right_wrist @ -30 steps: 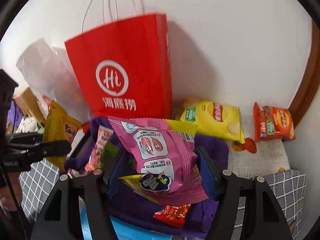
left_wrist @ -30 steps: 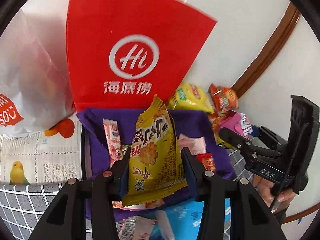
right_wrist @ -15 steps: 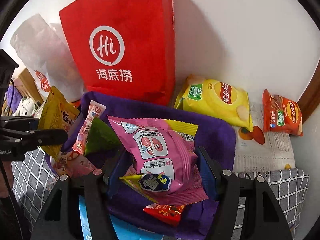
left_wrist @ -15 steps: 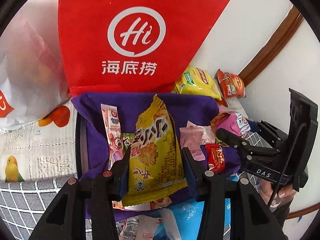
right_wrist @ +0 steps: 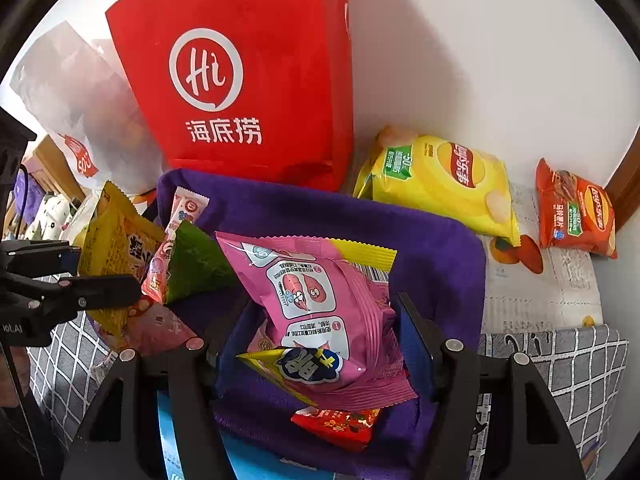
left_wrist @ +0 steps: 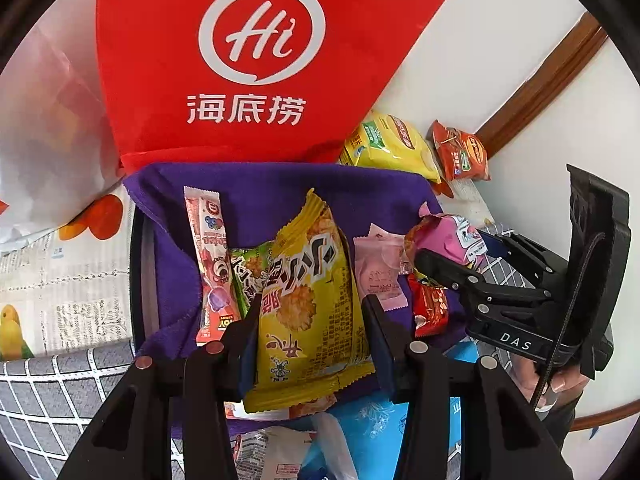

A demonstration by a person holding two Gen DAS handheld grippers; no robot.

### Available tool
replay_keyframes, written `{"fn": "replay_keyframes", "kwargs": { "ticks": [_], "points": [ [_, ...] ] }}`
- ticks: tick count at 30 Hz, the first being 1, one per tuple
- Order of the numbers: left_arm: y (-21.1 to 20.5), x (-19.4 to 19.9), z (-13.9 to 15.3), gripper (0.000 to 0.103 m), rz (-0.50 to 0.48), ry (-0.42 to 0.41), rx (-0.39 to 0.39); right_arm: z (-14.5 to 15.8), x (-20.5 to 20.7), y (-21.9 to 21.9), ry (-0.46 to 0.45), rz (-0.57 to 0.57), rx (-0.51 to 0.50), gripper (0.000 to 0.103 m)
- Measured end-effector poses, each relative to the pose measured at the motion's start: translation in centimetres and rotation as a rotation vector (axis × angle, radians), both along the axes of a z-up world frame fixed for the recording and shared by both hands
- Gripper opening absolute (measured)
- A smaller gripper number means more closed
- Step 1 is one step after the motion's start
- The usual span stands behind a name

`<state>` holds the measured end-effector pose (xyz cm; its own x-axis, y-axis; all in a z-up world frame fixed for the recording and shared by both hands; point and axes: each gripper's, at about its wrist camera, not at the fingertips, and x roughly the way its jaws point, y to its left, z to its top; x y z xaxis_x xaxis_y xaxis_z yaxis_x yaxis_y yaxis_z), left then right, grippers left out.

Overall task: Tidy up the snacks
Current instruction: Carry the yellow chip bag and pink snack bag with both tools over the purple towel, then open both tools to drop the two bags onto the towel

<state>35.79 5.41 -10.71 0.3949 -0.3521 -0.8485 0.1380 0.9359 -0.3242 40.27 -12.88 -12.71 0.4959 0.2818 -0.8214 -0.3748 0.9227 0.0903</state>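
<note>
Hanging upright in the frame centre, the yellow cracker packet [left_wrist: 312, 308] is sitting clamped in the left gripper [left_wrist: 312, 344] directly over the purple-lined tray [left_wrist: 280, 192], while the right gripper [right_wrist: 324, 344] is pinching the pink snack bag [right_wrist: 316, 308] above its lower right.

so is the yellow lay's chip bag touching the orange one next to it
Apart. The right wrist view shows the yellow chip bag and the orange chip bag lying side by side by the wall, with a strip of printed paper visible between them.
</note>
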Motion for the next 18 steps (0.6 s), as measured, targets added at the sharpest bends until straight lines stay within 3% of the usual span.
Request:
{"fn": "replay_keyframes", "kwargs": {
  "ticks": [12,18],
  "points": [
    [-0.9,0.7,-1.0,0.045,-0.008,0.019,0.008,0.6,-0.3,0.0,0.014,0.003,0.017,0.073],
    [-1.1,0.5,-0.3,0.060,-0.017,-0.002,-0.011,2.4,-1.2,-0.4,-0.029,-0.002,0.056,0.075]
  ]
}}
